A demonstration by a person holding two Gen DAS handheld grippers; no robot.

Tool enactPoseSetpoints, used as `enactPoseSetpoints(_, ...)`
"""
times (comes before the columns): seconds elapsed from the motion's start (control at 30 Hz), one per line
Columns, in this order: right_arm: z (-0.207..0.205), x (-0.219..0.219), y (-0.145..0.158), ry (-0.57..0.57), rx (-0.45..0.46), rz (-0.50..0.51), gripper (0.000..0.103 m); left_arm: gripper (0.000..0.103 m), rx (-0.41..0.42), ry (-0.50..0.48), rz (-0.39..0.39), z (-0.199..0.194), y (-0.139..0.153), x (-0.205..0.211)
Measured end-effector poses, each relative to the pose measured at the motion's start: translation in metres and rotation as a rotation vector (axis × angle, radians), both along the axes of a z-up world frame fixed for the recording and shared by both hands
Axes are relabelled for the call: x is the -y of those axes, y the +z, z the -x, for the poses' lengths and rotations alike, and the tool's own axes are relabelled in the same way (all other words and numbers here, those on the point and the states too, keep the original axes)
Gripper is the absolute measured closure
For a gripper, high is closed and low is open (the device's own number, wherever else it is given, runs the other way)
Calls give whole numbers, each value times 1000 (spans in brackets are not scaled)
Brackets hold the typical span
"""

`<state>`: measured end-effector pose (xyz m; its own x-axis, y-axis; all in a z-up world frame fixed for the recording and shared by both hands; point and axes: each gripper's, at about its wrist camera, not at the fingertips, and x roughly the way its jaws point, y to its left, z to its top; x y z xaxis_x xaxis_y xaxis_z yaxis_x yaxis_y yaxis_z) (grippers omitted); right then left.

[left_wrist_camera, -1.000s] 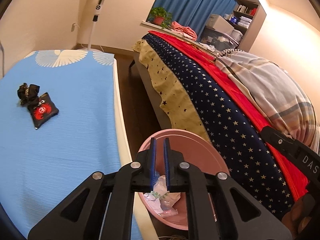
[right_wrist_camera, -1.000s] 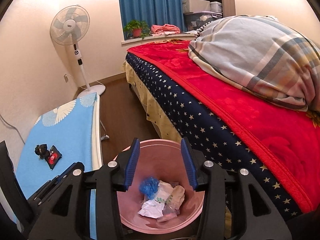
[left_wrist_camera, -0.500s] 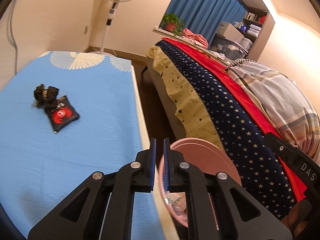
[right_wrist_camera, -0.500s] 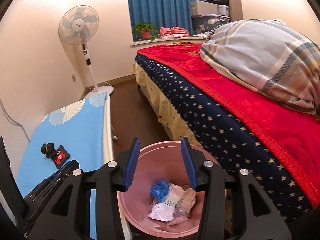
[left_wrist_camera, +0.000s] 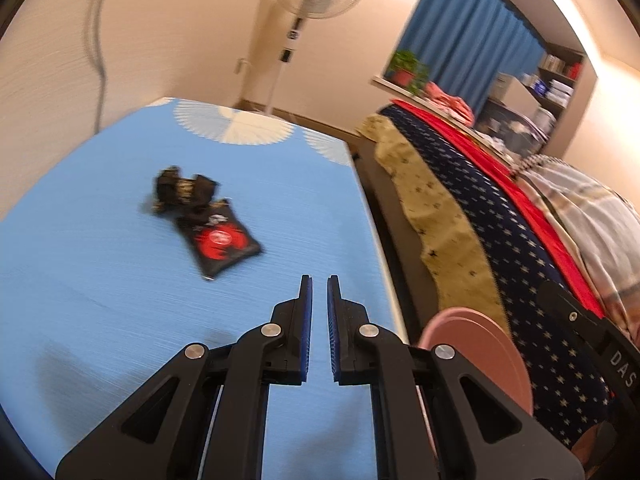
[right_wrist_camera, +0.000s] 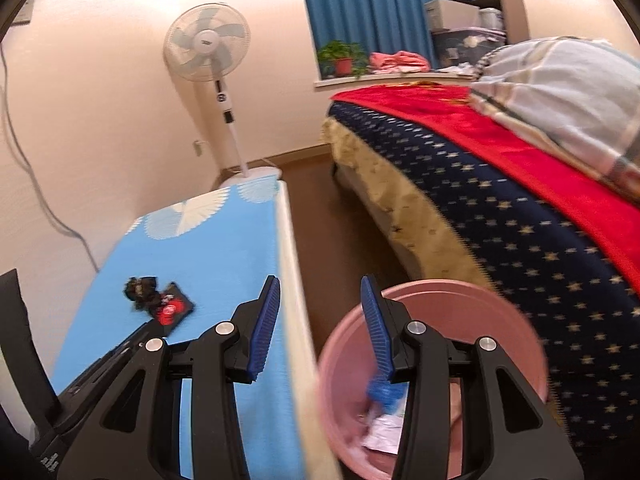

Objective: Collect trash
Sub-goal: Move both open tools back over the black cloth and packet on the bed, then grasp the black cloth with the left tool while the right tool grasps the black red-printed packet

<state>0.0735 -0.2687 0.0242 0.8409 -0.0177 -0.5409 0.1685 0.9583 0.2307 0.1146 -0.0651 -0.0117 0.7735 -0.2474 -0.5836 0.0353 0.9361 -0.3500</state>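
Left claw [left_wrist_camera: 318, 280]: blue pads nearly together, a narrow slit between them, nothing held. It hangs over the blue worktop [left_wrist_camera: 120, 300]. At 10 o'clock from its tips, apart from them, lies a black wrapper with a red mark [left_wrist_camera: 219, 242]; a crumpled black wrapper [left_wrist_camera: 182, 192] touches its far end.

Right claw [right_wrist_camera: 320, 292]: pads wide apart, empty, straddling the worktop's pale edge [right_wrist_camera: 294, 280]. At 5 o'clock, a pink bin [right_wrist_camera: 460, 296] on the floor between worktop and bed [right_wrist_camera: 520, 216], holding blue and white scraps [right_wrist_camera: 380, 412]. Fan [right_wrist_camera: 208, 48] at 11 o'clock, by the wall.
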Motion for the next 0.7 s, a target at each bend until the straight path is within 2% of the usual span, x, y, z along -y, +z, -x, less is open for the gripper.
enactPoseSetpoints(0.23, -30, -35, -19, 98, 4, -66, 69, 95, 12, 157, -12, -11, -6, -51)
enactPoseSetpoints(0.5, -68, -75, -39, 232, -11, -134, 70, 95, 6, 323, -12, -25, -9, -109)
enactPoseSetpoints(0.7, -102, -113, -60, 341, -65, -153, 70, 95, 4, 343, -2, -43, -12, -126)
